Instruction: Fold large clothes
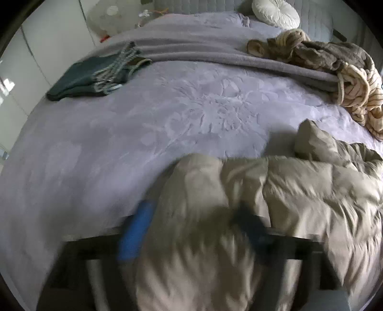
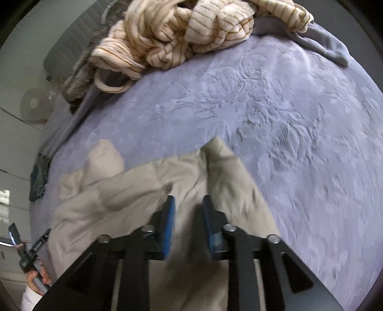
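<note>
A beige puffy jacket [image 1: 299, 191] lies crumpled on the lilac bed cover [image 1: 167, 119] at the near edge. My left gripper [image 1: 194, 222] is blurred and stands wide, its blue pads on either side of a bulge of the jacket without clearly pressing it. In the right wrist view the same jacket [image 2: 119, 191] spreads under my right gripper [image 2: 188, 199]. Its blue pads are a little apart, with a ridge of fabric showing in the gap and nothing pinched. A hand [image 2: 36, 280] at the lower left edge grips the other tool.
A folded dark green garment [image 1: 88, 79] lies at the far left of the bed. A striped cream fleece [image 2: 179, 31] and a brown garment [image 1: 311, 52] are heaped at the far right. A grey blanket [image 1: 203, 52] and a round white cushion [image 1: 275, 12] lie beyond.
</note>
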The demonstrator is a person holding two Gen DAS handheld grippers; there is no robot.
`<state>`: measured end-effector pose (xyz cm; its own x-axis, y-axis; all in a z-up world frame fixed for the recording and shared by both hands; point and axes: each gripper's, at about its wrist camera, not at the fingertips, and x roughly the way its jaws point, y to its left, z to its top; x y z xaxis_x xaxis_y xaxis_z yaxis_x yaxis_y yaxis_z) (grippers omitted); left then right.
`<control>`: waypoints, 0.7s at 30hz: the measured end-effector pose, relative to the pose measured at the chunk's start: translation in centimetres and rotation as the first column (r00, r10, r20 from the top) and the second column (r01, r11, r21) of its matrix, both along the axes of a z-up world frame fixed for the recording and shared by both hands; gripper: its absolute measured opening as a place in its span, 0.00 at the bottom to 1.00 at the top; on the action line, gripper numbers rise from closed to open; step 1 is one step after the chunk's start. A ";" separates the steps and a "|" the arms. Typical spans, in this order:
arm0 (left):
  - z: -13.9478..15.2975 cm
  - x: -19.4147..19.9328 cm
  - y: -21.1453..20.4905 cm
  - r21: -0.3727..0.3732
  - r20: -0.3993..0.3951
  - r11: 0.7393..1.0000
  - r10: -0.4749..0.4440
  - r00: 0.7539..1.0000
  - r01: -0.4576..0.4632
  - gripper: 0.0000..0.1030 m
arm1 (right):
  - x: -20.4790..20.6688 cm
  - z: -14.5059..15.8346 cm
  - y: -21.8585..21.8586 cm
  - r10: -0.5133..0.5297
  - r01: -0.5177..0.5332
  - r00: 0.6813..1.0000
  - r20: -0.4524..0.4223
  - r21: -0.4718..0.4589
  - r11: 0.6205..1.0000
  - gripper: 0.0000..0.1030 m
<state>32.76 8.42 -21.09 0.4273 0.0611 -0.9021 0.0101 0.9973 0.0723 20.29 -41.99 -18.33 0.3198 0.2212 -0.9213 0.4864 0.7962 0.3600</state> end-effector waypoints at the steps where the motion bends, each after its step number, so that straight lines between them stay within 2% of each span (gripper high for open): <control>1: 0.5 -0.9 0.1 -0.003 0.013 1.000 -0.003 1.000 0.003 0.86 | -0.8 0.5 0.2 -0.001 0.001 1.000 0.009 0.010 1.000 0.35; 6: 1.2 -5.0 -0.1 0.006 -0.023 1.000 -0.030 0.999 0.031 0.86 | -4.6 2.7 1.9 -0.012 0.010 1.000 0.029 0.061 0.998 0.40; 8: 1.3 -6.8 -0.1 0.010 -0.034 0.999 -0.037 0.999 0.037 0.86 | -6.4 3.3 2.3 -0.023 0.020 0.999 0.030 0.080 0.997 0.47; 12: 1.2 -9.7 0.1 -0.027 -0.076 0.999 -0.030 0.997 0.028 0.86 | -9.7 4.1 2.9 -0.046 0.043 0.999 0.025 0.110 0.993 0.50; 16: 0.9 -12.3 0.2 -0.054 -0.110 0.998 -0.016 0.994 0.011 0.87 | -12.5 4.4 3.7 -0.051 0.050 0.999 0.010 0.128 0.990 0.58; 18: 0.6 -13.3 0.4 -0.053 -0.124 0.999 -0.005 0.992 -0.002 1.00 | -13.7 4.7 3.9 -0.057 0.055 0.998 0.008 0.128 0.990 0.59; 21: 0.4 -14.4 0.8 -0.063 -0.122 0.998 0.012 0.992 -0.020 1.00 | -15.3 4.5 4.0 -0.080 0.078 0.997 0.007 0.150 0.986 0.66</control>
